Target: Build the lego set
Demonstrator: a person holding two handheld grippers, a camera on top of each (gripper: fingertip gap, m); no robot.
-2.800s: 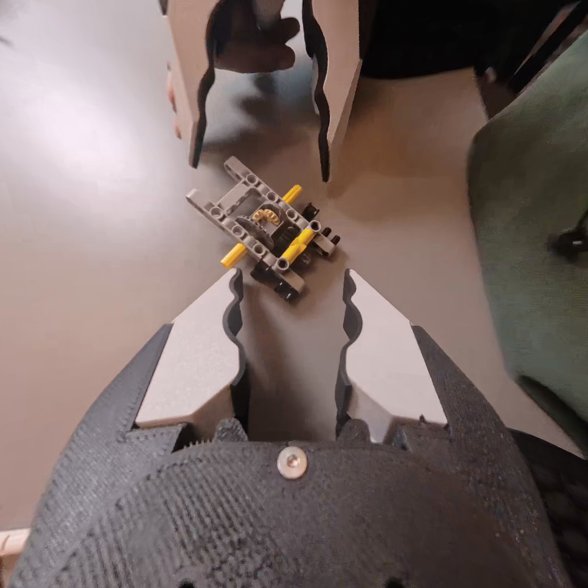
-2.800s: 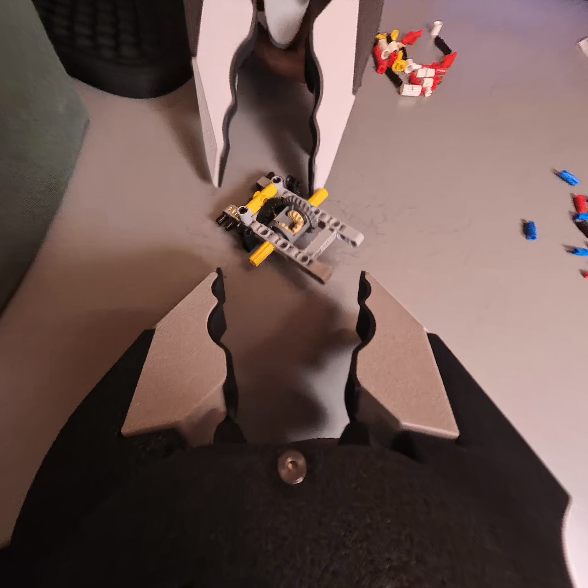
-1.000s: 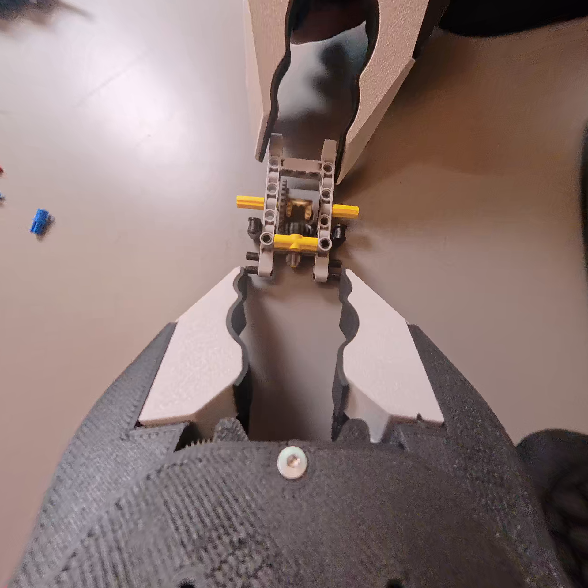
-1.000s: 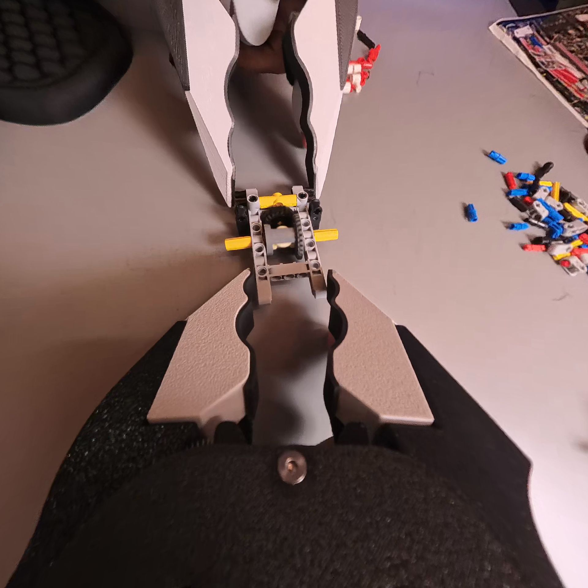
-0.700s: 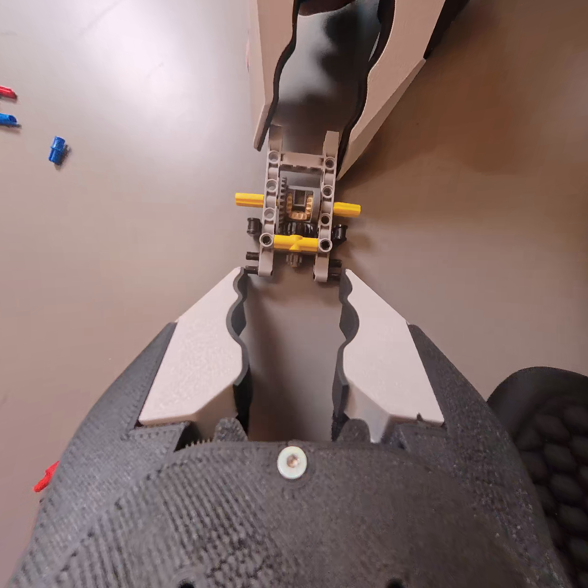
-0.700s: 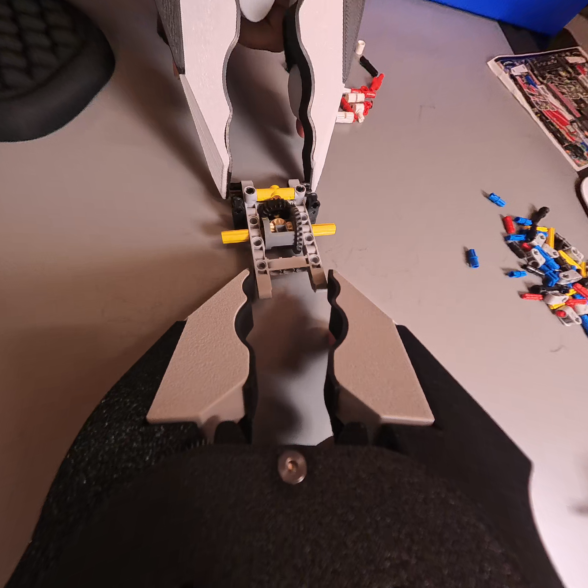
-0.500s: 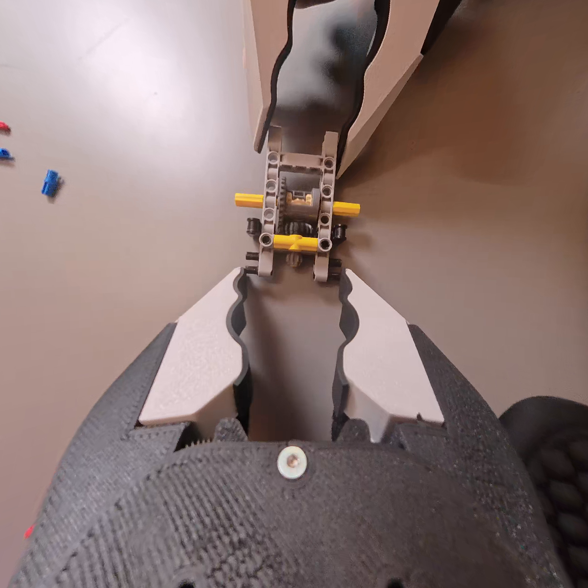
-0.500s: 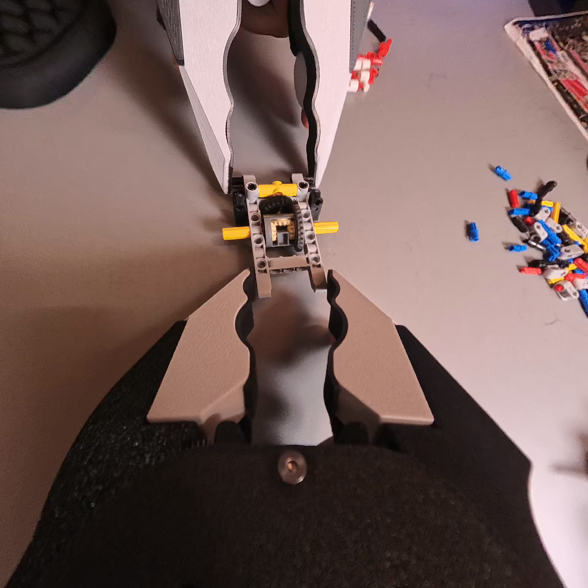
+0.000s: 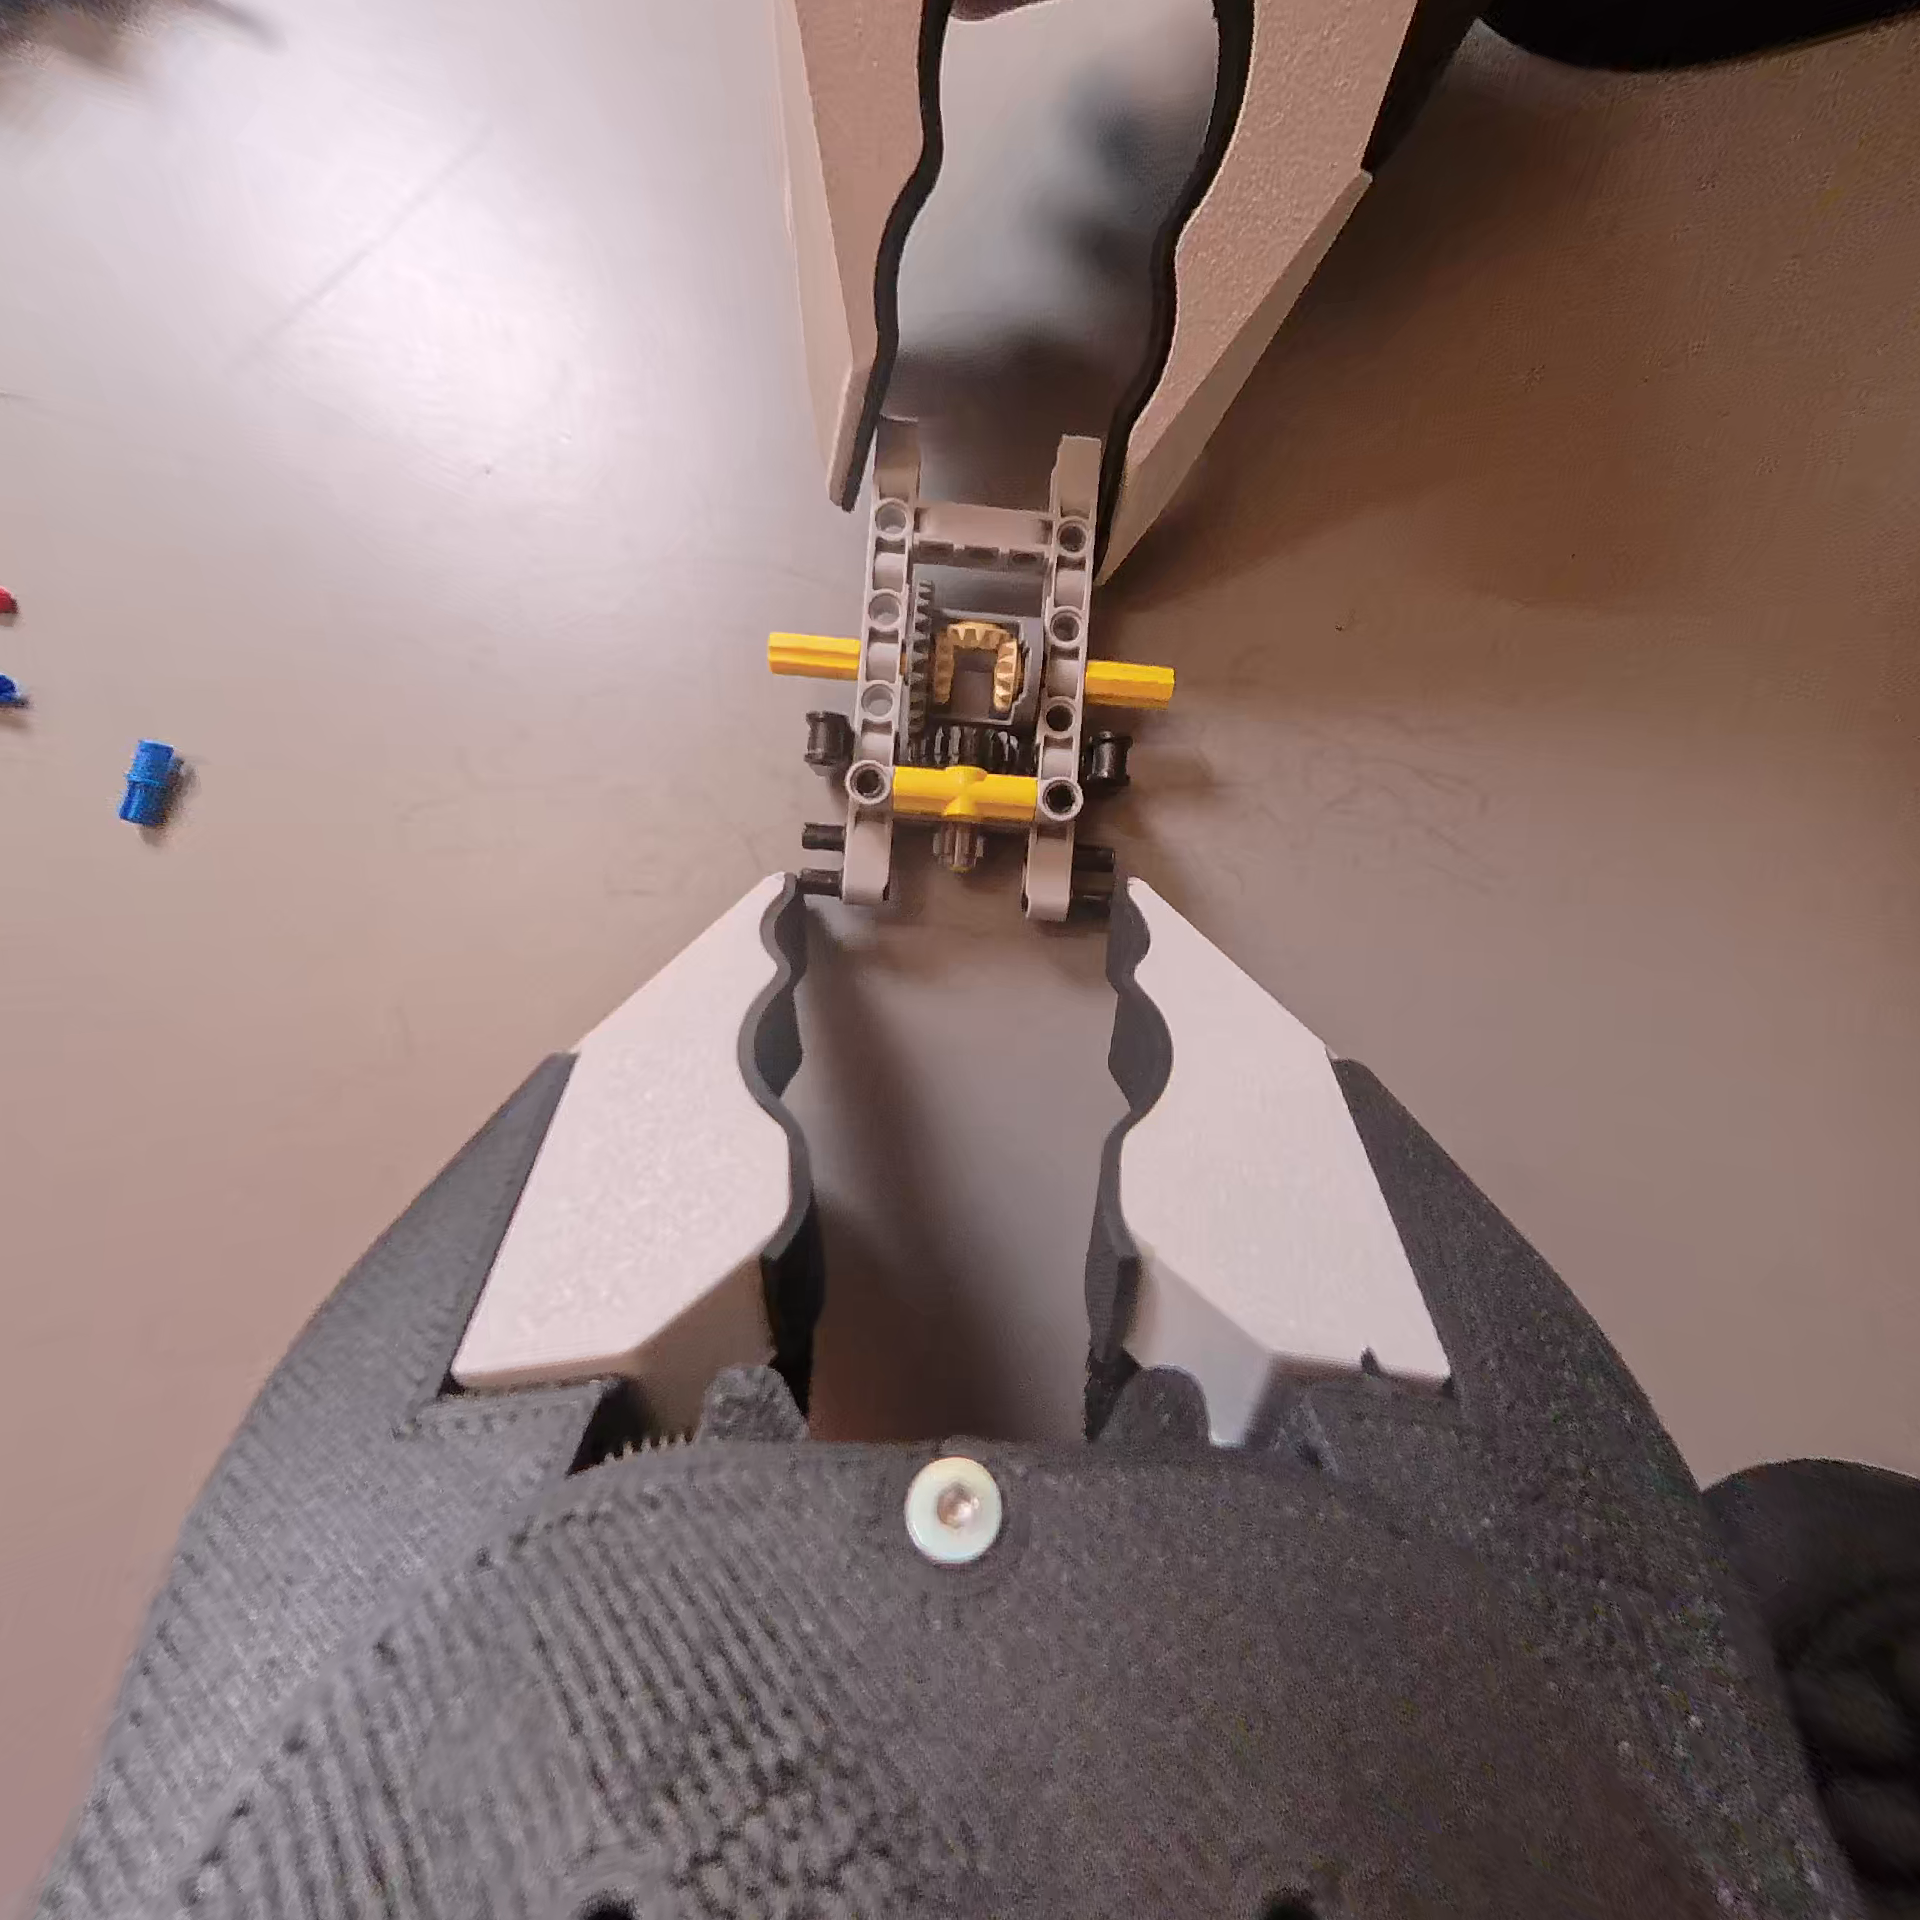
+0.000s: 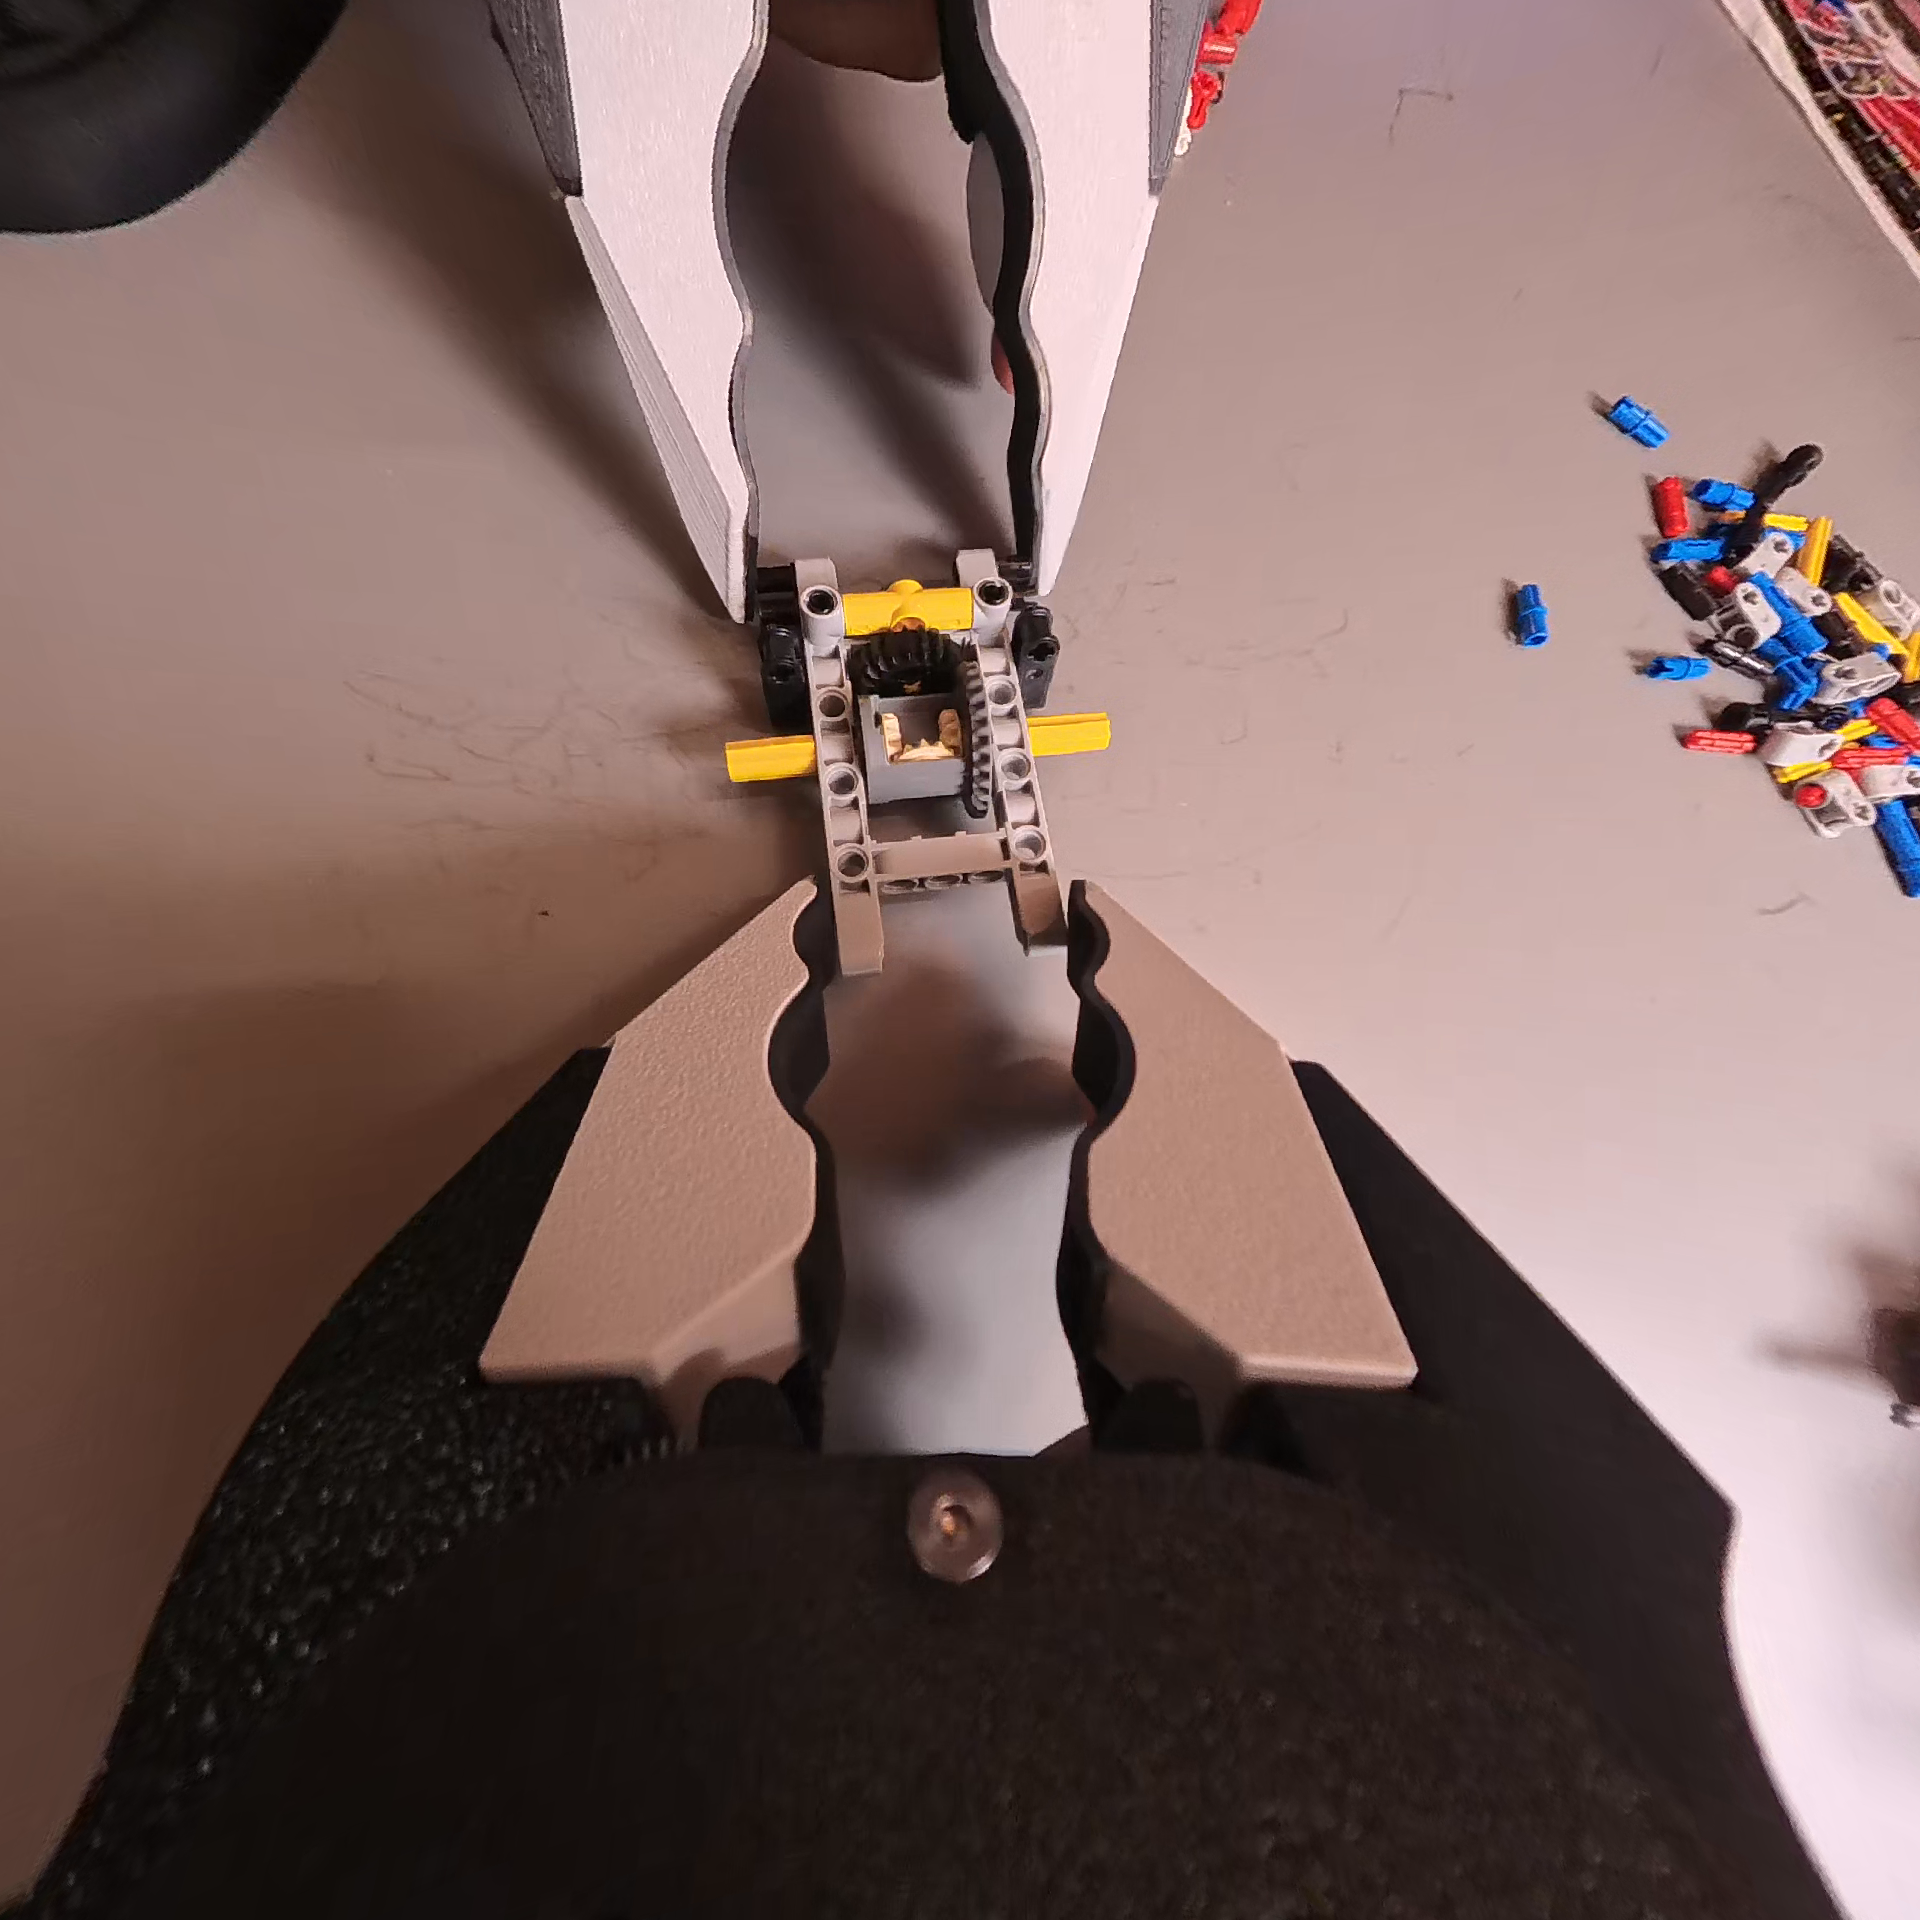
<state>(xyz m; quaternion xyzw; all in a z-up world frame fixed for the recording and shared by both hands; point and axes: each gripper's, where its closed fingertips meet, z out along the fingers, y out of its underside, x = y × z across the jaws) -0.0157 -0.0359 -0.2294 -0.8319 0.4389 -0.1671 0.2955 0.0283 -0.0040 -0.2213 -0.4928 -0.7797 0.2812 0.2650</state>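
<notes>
Lego assembly (image 9: pixel 971 686) sits between the two claws, which face each other tip to tip across the desk (image 9: pixel 416 436). It is a grey beam frame with a tan bevel gear (image 9: pixel 974 665) and dark gears inside, a yellow axle (image 9: pixel 1129 683) sticking out to either side, a second short yellow piece (image 9: pixel 964 792) across the frame, and black pins (image 9: pixel 826 736) on both flanks.

Left claw (image 9: pixel 961 896): partly closed, its tips at the near end of the frame. Black pin ends at the frame's near corners touch or nearly touch the inner pads (contact on the right pad cannot be told for certain). The frame's beam ends lie just inside the tip gap.

Right claw (image 10: pixel 940 909): fingers closed onto the opposite end of the frame (image 10: pixel 925 774); in the right wrist view the two grey beam legs run in between the tips and meet the dark pads on both sides. In the left wrist view that same claw (image 9: pixel 982 468) brackets the far legs.

Whether the assembly rests on the desk or is lifted slightly cannot be told.

Loose parts: a pile of blue, red, yellow, black and grey pieces (image 10: pixel 1808 665) well to the right in the right wrist view, one blue pin (image 10: pixel 1527 613) apart from it; a blue pin (image 9: pixel 145 781) lies alone at the left in the left wrist view. A printed sheet (image 10: pixel 1849 94) lies at the far right corner.
</notes>
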